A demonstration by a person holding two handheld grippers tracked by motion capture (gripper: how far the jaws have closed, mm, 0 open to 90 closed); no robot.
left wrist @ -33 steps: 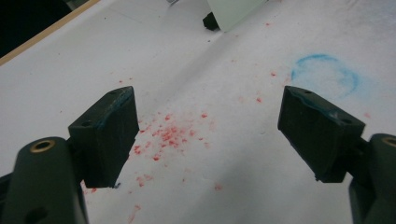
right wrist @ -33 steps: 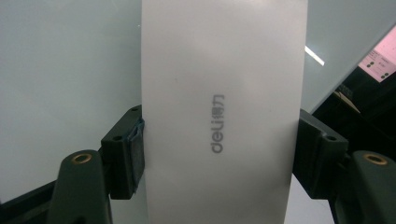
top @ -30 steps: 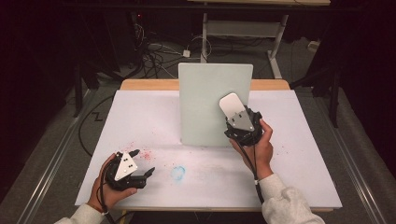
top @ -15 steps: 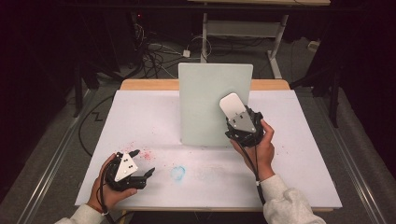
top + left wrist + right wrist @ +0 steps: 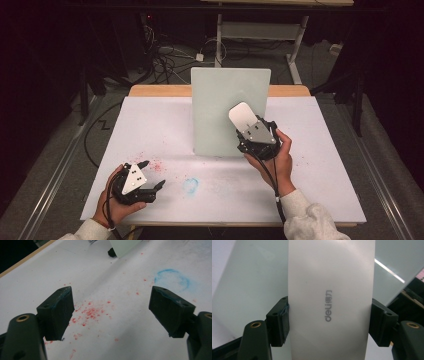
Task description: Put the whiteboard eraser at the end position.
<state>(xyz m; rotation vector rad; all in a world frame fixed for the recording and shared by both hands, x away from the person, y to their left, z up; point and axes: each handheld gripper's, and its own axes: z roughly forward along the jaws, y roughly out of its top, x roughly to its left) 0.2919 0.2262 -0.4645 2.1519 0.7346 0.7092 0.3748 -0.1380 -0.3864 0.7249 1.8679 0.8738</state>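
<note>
A dark room with cables [image 5: 170, 55] on the floor lies behind a table covered by a white sheet [image 5: 150, 125]. On this sheet a pale green board [image 5: 220, 110] stands upright near the far edge, in the middle of the table. The right gripper [image 5: 248, 126] is held in front of the lower right part of the board, and its jaws are closed on the two long sides of a white eraser [image 5: 242, 116], which carries a grey printed logo in the right gripper view [image 5: 329, 305]. The eraser lies against or just in front of the board's face; whether it really touches the board I cannot tell. The left gripper [image 5: 150, 175] rests low at the near left part of the table, well apart from the board. Its jaws are wide apart with nothing between them, and the pads [image 5: 60, 310] hang just over the sheet. Under them is a scatter of red specks [image 5: 90, 312], and a little to the right there is a faint blue ring mark [image 5: 190, 185] on the sheet.
</note>
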